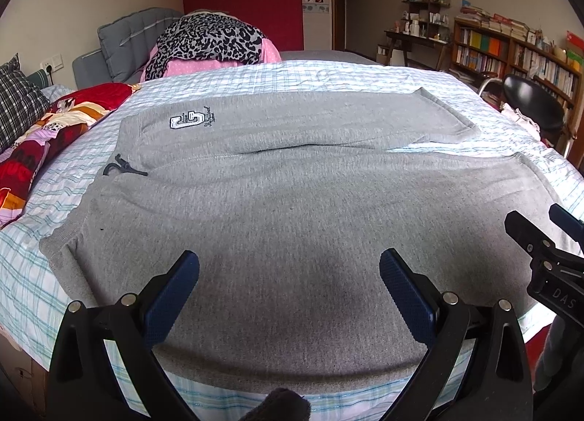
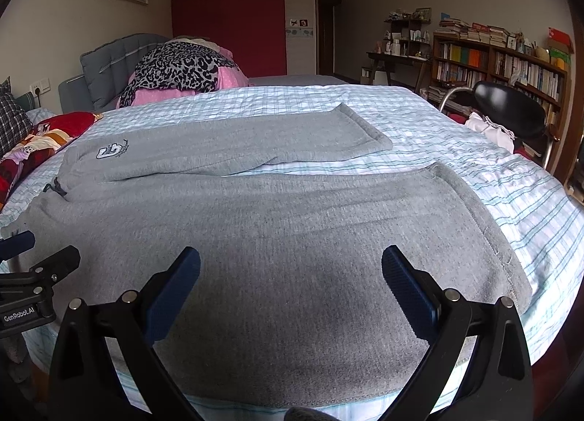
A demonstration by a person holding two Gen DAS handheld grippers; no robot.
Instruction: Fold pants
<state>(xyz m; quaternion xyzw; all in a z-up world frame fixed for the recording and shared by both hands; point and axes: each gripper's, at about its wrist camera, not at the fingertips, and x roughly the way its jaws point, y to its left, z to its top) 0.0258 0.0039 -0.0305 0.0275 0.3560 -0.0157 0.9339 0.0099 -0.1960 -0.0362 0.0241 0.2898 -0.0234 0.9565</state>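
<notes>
Both tools are spread wide and empty: the left gripper, black-framed with blue ribbed pads, hangs just over the near leg of the grey knitted sweatpants, and the right gripper, built the same, hangs over that leg further toward its hem. Neither touches the cloth as far as I can tell.

Those pants lie flat and smoothed out on the bed with the white and teal checked sheet, waistband toward the left, both legs running right, the far leg bearing a white-and-black stitched logo (a dark drawstring pokes out at the waist). A strip of sheet shows between the legs near the hems.

From where I stand, nothing is folded yet. I'd judge laying one leg over the other comes first, then the lengthwise folds.
</notes>
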